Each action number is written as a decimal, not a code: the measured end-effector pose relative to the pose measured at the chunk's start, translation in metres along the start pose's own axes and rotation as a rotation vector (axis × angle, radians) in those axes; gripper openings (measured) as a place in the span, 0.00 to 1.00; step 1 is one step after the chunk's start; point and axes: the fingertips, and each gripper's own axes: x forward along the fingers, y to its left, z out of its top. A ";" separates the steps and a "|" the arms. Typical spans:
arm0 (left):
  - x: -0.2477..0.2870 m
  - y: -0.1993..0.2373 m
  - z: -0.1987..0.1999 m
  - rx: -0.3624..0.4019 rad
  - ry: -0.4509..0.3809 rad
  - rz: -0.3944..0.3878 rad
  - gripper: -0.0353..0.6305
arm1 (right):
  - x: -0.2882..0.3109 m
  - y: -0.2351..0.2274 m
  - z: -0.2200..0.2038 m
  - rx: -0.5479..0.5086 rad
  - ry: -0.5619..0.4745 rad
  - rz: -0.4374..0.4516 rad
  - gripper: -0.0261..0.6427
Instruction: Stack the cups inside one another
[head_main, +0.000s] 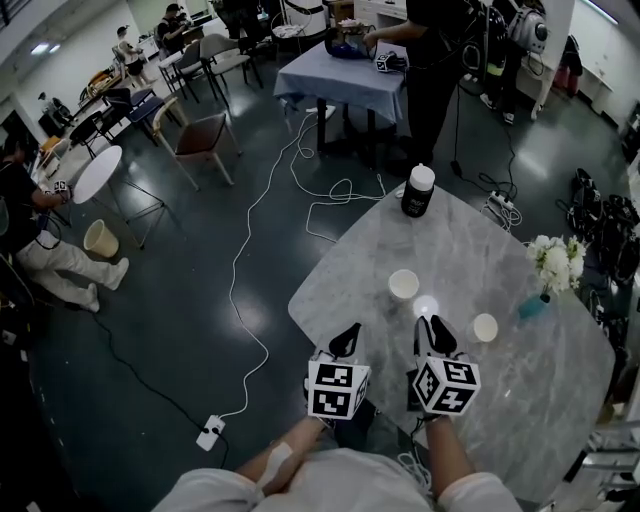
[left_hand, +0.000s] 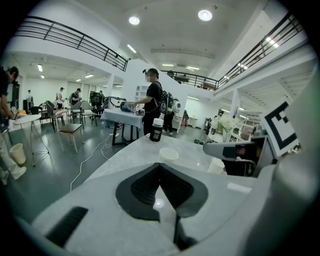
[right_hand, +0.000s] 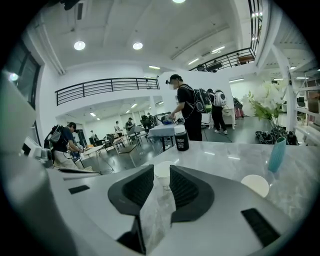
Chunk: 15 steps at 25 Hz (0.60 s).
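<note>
Left claw (left_hand: 160, 166) closed on nothing, right claw (right_hand: 161, 169) narrowly parted and empty — paper cup (right_hand: 162, 176) half-hidden beyond its gap, second cup (right_hand: 255, 185) in plain view on marble surface (right_hand: 225, 155).

Marble table (head_main: 365, 268) bears a cup (head_main: 404, 284), a second cup (head_main: 485, 327), a bottle (head_main: 417, 190), a vase (head_main: 533, 306)

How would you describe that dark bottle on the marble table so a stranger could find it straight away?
Start at the grey marble table just ahead of the person. At its far edge stands the bottle, upright, dark-bodied with a white cap. The middle cup and the right cup are low and pale; the bottle alone is tall and dark.
</note>
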 end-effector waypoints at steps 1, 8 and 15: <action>-0.003 -0.002 -0.001 0.002 0.000 -0.006 0.05 | -0.004 0.000 -0.001 0.001 -0.003 -0.005 0.18; -0.019 -0.019 -0.007 0.018 -0.002 -0.058 0.05 | -0.033 0.002 -0.007 0.002 -0.014 -0.035 0.10; -0.025 -0.032 -0.005 0.042 -0.016 -0.101 0.05 | -0.058 -0.001 -0.017 0.011 -0.009 -0.070 0.08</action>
